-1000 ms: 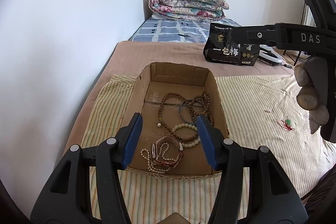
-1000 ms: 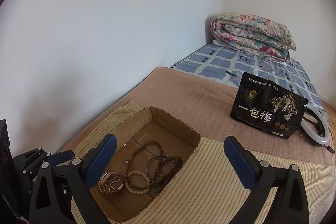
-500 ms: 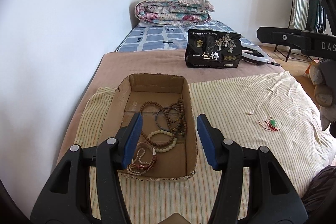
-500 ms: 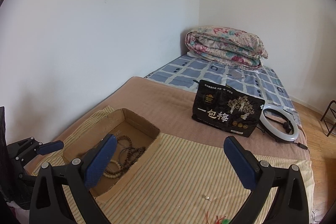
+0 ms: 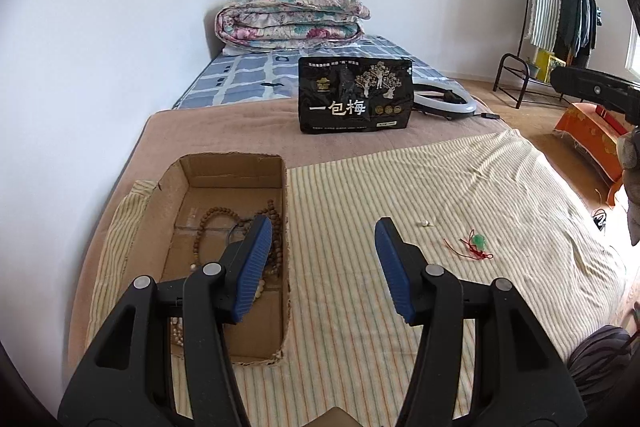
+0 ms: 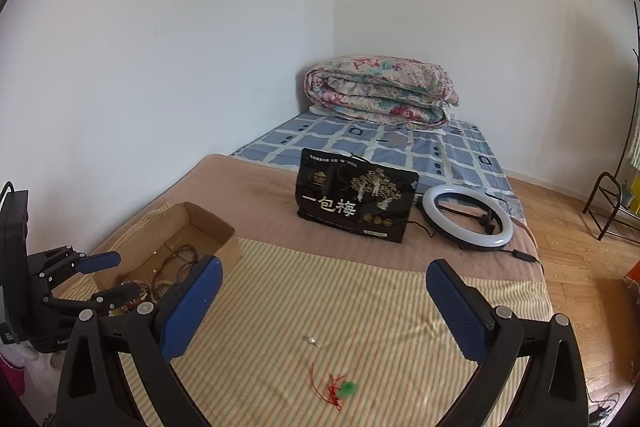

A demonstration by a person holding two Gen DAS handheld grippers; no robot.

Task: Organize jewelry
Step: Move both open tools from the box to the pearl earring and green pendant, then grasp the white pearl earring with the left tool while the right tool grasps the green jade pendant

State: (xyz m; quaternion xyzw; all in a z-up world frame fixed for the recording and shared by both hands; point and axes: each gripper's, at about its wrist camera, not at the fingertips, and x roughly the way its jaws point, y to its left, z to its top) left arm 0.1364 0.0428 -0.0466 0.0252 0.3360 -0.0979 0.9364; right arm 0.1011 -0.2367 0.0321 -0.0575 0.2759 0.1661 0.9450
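Note:
An open cardboard box (image 5: 276, 183) sits on the striped cloth at the left and holds several bead bracelets and necklaces (image 5: 208, 223). It also shows in the right wrist view (image 6: 224, 227). A green pendant on a red cord (image 5: 476, 241) and a small pearl piece (image 5: 425, 223) lie loose on the cloth, right of the box. My left gripper (image 5: 324, 239) is open and empty, above the box's right wall. My right gripper (image 6: 324, 279) is open and empty, above the pendant (image 6: 346, 387) and the pearl piece (image 6: 311, 340).
A black snack bag (image 5: 354, 95) stands behind the cloth, with a white ring light (image 6: 468, 217) beside it. A folded floral quilt (image 5: 288, 17) lies at the bed's head. A clothes rack (image 5: 560, 7) stands far right. The bed's right edge drops to a wooden floor.
Both grippers swung to the right, away from the box. The pendant and the pearl piece came into the right wrist view. Both jaws stayed open.

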